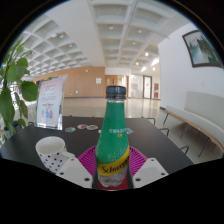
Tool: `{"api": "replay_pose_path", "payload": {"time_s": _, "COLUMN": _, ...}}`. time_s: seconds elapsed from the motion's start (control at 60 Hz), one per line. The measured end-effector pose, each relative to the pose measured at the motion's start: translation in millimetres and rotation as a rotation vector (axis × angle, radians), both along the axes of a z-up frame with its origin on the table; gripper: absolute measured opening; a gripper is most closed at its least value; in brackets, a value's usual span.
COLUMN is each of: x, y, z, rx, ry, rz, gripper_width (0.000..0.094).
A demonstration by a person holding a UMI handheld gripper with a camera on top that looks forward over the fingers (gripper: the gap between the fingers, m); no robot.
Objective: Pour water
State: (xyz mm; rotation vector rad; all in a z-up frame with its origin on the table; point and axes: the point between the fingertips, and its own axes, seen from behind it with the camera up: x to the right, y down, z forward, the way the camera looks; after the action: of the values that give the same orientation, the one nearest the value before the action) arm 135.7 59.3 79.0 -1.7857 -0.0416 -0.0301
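A: Gripper [113, 176] first. Two white fingers [72, 172] come up from below, with the magenta pads [88, 160] facing inward. What sits between them?

B: A green plastic bottle [114, 135], dead centre. Both pads sit against its lower body at the label band. I read that as clenched on the bottle, though the contact lines themselves are partly hidden behind it.

A: Axis?

B: Long axis upright, with the green cap [116, 93] on top and no lean that I can make out. It runs straight up from the fingers, so any pour would turn on tipping that axis over toward a vessel.

A: Is the cap on?

B: It appears to be on. My judgement is that it would need to come off before water leaves.

A: Writing?

B: Yellow label [113, 172] low on the bottle, red script that looks like "Schweppes". Pale lettering higher on the green wrap is too small to read.

A: Outward from there.

B: A dark round table [150, 140] lies under and behind the bottle. I cannot tell whether the base is touching it. A white cup-like vessel [49, 147] sits on the table just beyond the left finger, near the bottle and apart from it. That is the likely target, lying to the left of the bottle.

A: Farther?

B: A standing sign card [50, 103] with unreadable print, plant leaves [14, 90] beside it, and a bench [185, 122] along the right wall under a framed picture [200, 47].
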Motion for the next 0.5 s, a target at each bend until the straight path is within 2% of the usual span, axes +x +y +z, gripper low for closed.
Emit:
{"api": "replay_pose_path", "payload": {"time_s": 0.1, "x": -3, "y": -4, "z": -5, "rx": -0.001, "ry": -0.028, "rz": -0.009, "gripper_width": 0.042}}
{"api": "replay_pose_path", "payload": {"time_s": 0.133, "x": -2, "y": -2, "z": -2, "rx": 0.011, "ry": -0.033, "rz": -0.012, "gripper_width": 0.0481}}
{"api": "replay_pose_path", "payload": {"time_s": 0.217, "x": 0, "y": -2, "z": -7, "rx": -0.024, "ry": -0.033, "rz": -0.026, "gripper_width": 0.0564}}
{"api": "replay_pose_path", "payload": {"time_s": 0.25, "x": 2, "y": -5, "z": -14, "rx": -0.064, "ry": -0.026, "rz": -0.037, "gripper_width": 0.0617}}
{"api": "replay_pose_path", "payload": {"time_s": 0.283, "x": 4, "y": -9, "z": -17, "rx": -0.091, "ry": -0.016, "rz": -0.051, "gripper_width": 0.0757}}
{"api": "replay_pose_path", "payload": {"time_s": 0.333, "x": 4, "y": -16, "z": -14, "rx": -0.097, "ry": -0.001, "rz": -0.063, "gripper_width": 0.0877}}
{"api": "replay_pose_path", "payload": {"time_s": 0.367, "x": 3, "y": -23, "z": -11, "rx": -0.103, "ry": 0.004, "rz": -0.066, "gripper_width": 0.084}}
{"api": "replay_pose_path", "payload": {"time_s": 0.5, "x": -3, "y": -61, "z": 0, "rx": -0.135, "ry": -0.011, "rz": -0.073, "gripper_width": 0.0863}}
